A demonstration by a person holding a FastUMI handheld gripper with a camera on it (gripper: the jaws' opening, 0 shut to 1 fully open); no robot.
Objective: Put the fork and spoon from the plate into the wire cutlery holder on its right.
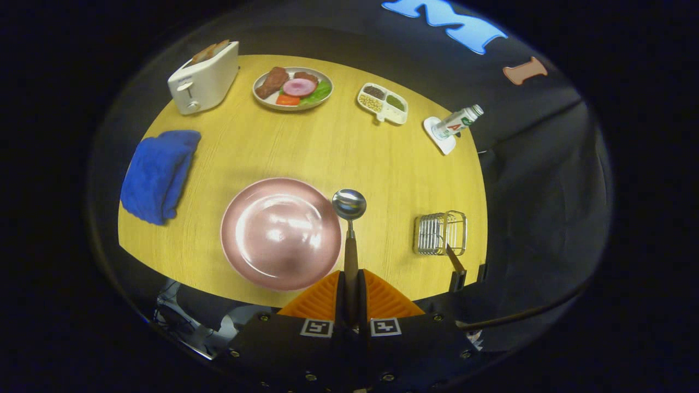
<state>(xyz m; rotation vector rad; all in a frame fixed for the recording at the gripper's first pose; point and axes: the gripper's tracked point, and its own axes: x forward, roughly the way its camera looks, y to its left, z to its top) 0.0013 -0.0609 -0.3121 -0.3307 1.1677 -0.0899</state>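
While the round wooden table [327,153] spread beneath everything, the pink plate [281,233] sat bare just ahead of the fingers and to their left. A blue cloth [158,173] lay further left, a toaster [203,83] and a dish of food [292,88] at the far edge. The wire cutlery holder [440,233] stood right of the plate, a dark handle, apparently the fork's [455,266], leaning out of it. The gripper [350,297] was clamped on the spoon [349,229], whose handle ran between both fingers, bowl raised by the plate's right rim.
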